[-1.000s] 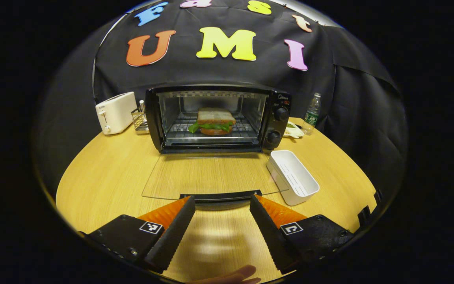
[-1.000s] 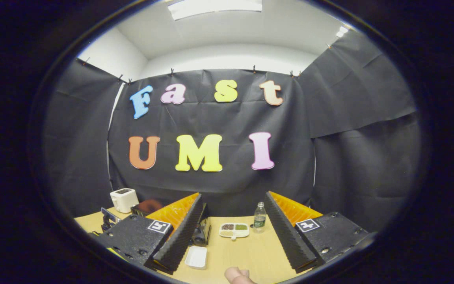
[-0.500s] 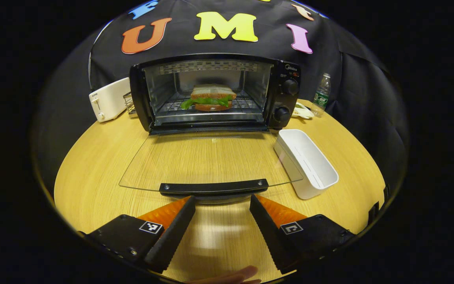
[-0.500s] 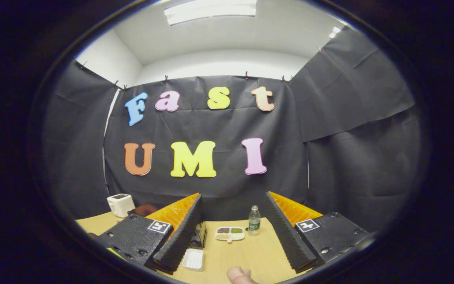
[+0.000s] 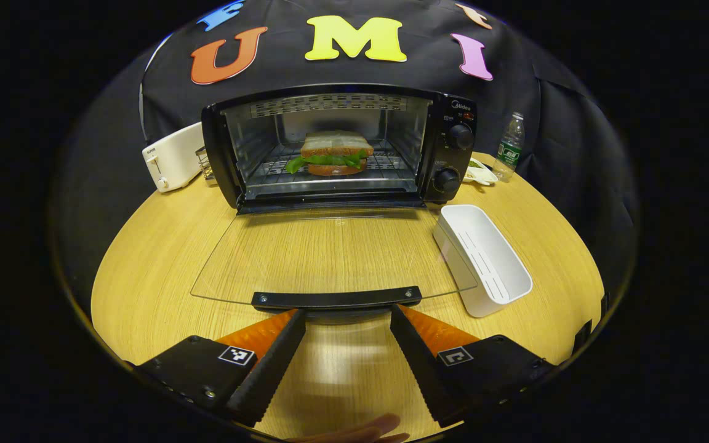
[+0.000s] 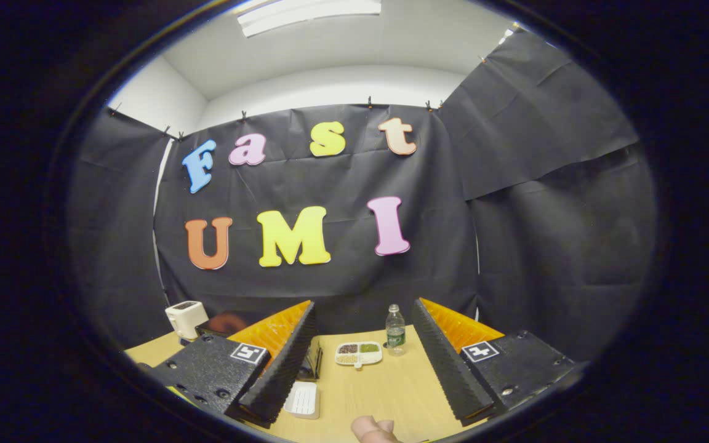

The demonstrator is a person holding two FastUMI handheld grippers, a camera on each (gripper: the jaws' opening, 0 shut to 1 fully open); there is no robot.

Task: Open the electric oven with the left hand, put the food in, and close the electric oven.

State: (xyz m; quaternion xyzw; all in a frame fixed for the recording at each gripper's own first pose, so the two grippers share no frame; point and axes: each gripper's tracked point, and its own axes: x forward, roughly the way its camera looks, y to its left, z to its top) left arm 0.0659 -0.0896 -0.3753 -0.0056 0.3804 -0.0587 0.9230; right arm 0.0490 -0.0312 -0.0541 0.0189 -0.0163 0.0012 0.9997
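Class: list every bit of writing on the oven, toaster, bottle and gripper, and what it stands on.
Oven, print by the knobs: too small to read surely.
Toaster, front: blurred, unreadable.
Bottle, label: too small.
Left gripper, square markers: patterns, no words.

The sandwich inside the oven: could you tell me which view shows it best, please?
The left gripper view: the sandwich sits in plain sight on the rack of the open oven. In the right gripper view a finger blocks the oven.

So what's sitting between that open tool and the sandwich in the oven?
In the left gripper view, the oven's lowered glass door with its black handle lies between the left tool and the sandwich.
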